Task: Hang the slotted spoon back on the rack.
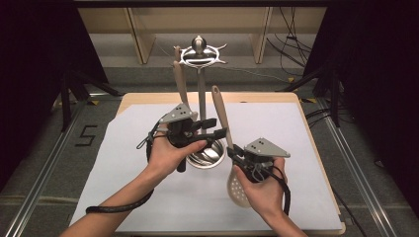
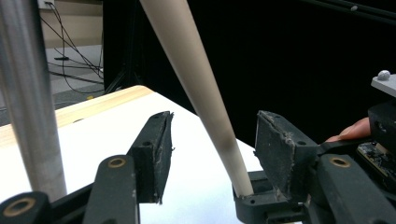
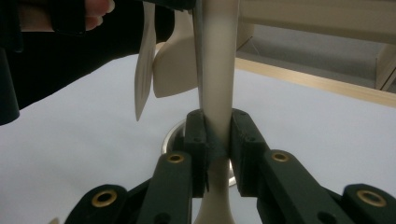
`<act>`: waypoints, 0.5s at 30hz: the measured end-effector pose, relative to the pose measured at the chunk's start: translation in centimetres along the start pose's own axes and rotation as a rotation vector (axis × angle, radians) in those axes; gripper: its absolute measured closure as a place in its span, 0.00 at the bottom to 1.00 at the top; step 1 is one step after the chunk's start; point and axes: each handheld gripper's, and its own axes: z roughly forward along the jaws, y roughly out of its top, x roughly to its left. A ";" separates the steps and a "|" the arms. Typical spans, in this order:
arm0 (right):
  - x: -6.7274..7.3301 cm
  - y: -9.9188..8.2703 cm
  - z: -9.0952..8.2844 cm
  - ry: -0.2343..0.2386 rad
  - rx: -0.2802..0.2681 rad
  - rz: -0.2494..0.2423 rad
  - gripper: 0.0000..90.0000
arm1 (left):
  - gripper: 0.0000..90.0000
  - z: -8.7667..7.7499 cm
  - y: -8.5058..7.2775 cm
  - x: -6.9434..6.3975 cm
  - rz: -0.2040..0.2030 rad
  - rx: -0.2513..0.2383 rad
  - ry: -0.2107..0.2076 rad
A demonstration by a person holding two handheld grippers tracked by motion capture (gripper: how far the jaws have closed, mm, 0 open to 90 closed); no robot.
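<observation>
High view: a table (image 1: 316,148) with a white sheet (image 1: 123,168) over it takes up the centre of the frame. At the sheet's middle stands a metal utensil stand (image 1: 200,94), an upright pole with a hook ring on top and a round steel base (image 1: 207,155) at its foot. One beige utensil (image 1: 180,84) hangs from the ring at 10 o'clock of the pole.

A slotted spoon (image 1: 238,190), beige, lies tilted at 5 o'clock of the base. Its perforated bowl is low over the sheet, and its handle rises toward 11 o'clock.

The right gripper (image 1: 236,153) sits at 4 o'clock of the base. Its jaws stand narrow and are clamped on the spoon's handle just above the bowl. Right gripper view confirms it: both pads press the handle (image 3: 217,135) from either side.

The left gripper (image 1: 215,131) sits at 10 o'clock of the base and points toward 3 o'clock. Left gripper view shows its jaws wide apart. The spoon handle (image 2: 205,102) passes between them, nearer the right-hand pad, and touches neither. The pole (image 2: 30,107) stands at 9 o'clock of that view.
</observation>
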 end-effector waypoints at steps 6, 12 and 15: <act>0.4 0.2 0.2 0.026 -0.016 -0.033 0.88 | 0.54 0.1 0.2 -0.2 -0.005 -0.010 -0.010; 0.6 0.2 0.3 0.027 -0.024 -0.065 0.88 | 0.68 -0.3 0.4 -0.2 0.004 -0.042 -0.014; 0.8 0.2 0.2 0.012 -0.010 -0.059 0.88 | 0.75 -0.6 0.5 -0.2 0.017 -0.057 -0.014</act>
